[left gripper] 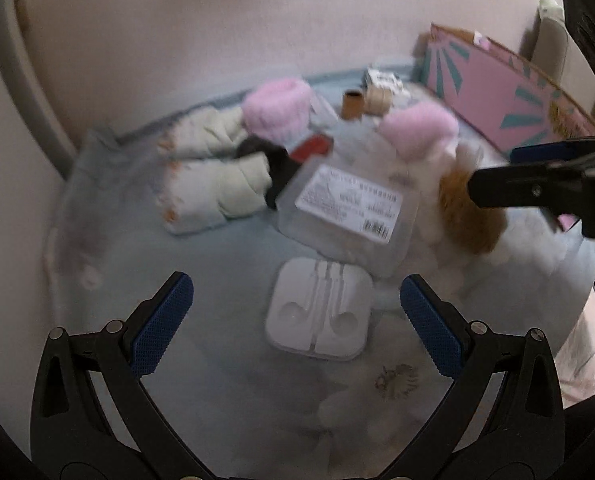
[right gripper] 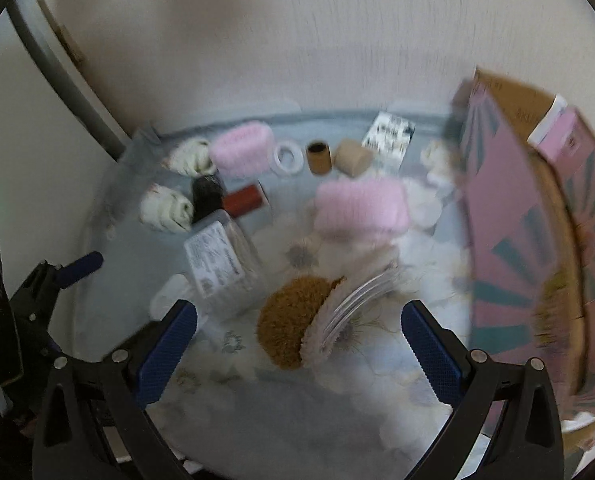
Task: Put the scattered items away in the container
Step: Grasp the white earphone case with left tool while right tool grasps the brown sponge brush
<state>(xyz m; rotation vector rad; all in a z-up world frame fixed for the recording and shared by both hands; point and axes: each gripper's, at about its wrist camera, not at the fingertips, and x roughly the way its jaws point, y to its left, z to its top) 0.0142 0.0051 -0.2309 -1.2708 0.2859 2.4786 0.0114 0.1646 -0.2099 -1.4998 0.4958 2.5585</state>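
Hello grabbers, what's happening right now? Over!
Left gripper open over white earphone case. Right gripper open near brown brush. Pink box waiting at right. Clear plastic box crowds the case.

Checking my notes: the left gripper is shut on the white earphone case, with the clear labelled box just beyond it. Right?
Not quite: the left wrist view shows the left gripper open around the white earphone case, not gripping it. The clear labelled box does lie just beyond.
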